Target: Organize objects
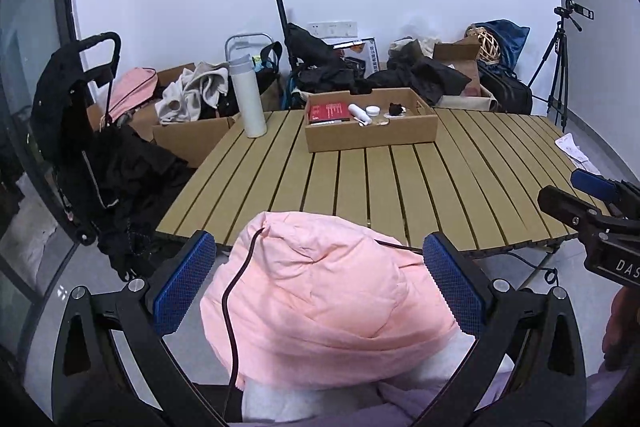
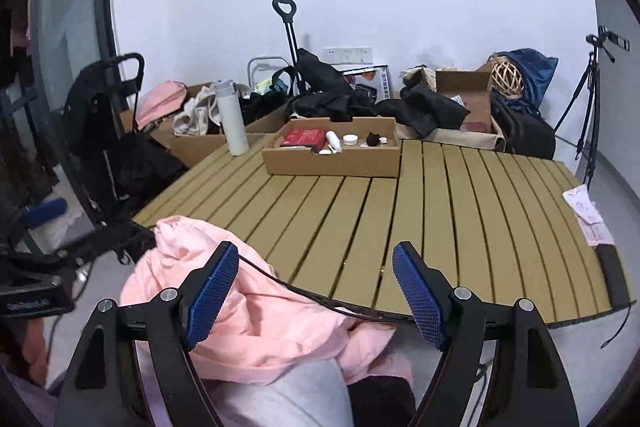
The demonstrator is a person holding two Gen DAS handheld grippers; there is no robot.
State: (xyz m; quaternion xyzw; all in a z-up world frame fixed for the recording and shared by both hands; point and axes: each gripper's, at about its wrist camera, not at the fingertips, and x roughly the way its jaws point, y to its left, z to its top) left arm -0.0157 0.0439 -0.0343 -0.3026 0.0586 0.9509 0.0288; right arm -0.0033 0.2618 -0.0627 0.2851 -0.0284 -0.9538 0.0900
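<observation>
Your pink garment lies bunched in a soft heap at the near edge of the desk, half on the slats and half spilling off toward you. It has no clear long axis; its bulk runs roughly across the view, with a dark cord trailing over it.

Your left gripper points forward and downward at the heap, its blue pads spread wide on either side of the cloth; whether they press on it cannot be told from here. Your right gripper is released, tilted down over the desk edge, its left pad just above the garment and nothing caught between.

Farther back on the desk stand a cardboard tray of small items and an upright white bottle.
</observation>
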